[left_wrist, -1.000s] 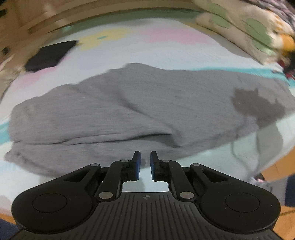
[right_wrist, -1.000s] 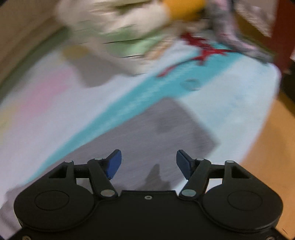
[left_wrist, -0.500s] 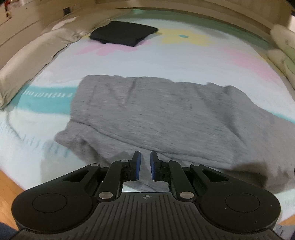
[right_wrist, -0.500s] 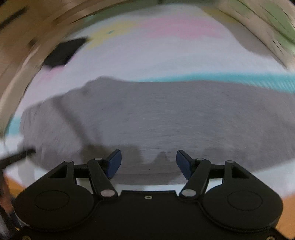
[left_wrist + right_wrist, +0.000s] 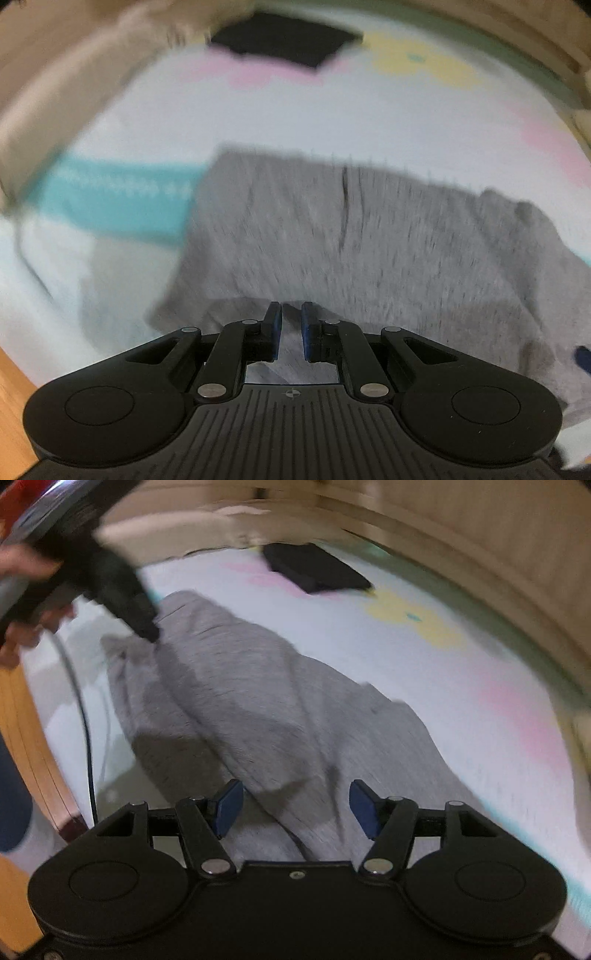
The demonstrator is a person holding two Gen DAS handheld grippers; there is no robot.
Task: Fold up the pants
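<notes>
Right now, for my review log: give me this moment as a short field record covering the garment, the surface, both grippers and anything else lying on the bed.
garment: grey pants, lying rumpled along the bed
surface: pastel patterned bedsheet
left gripper: nearly shut over the near edge of the pants; whether cloth is pinched cannot be told
right gripper: jaws closing, pants under them, pads not pressing on cloth
other item: folded black garment at the far side
image quality: motion blur in both views

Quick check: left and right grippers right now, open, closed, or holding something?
Left gripper: nearly closed over the grey pants; whether it pinches cloth cannot be told.
Right gripper: open, jaws closing, above the pants, nothing gripped.
</notes>
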